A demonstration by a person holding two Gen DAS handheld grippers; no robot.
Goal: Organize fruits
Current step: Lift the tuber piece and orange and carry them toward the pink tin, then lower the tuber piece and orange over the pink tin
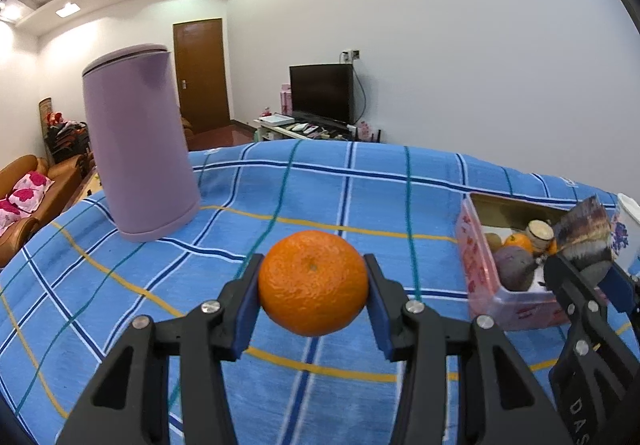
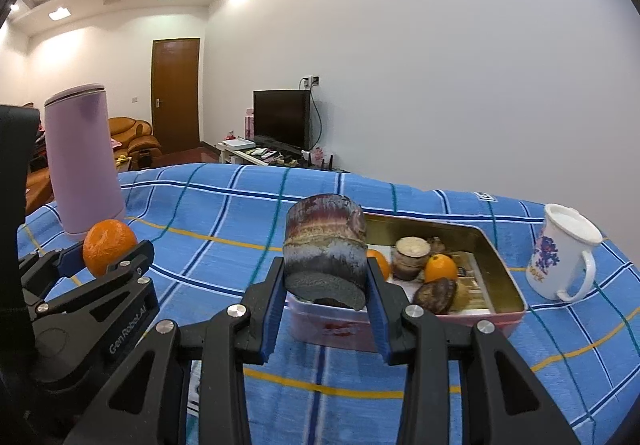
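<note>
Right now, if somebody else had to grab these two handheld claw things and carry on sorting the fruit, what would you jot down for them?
Left gripper: jaws shut on an orange, held above the blue checked cloth.
Right gripper: jaws shut on a dark purple-grey chunk, held just over the near end of the pink tin.
Tin: already holds two small oranges, a cut beige piece and a brown fruit.
Left to do: set both held pieces in the tin.
Not part of the sorting: purple canister, white mug.

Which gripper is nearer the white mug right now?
Right. The right gripper, holding a dark chunk over the tin, sits closer to the white mug; the left gripper, holding an orange, is farther away.
</note>
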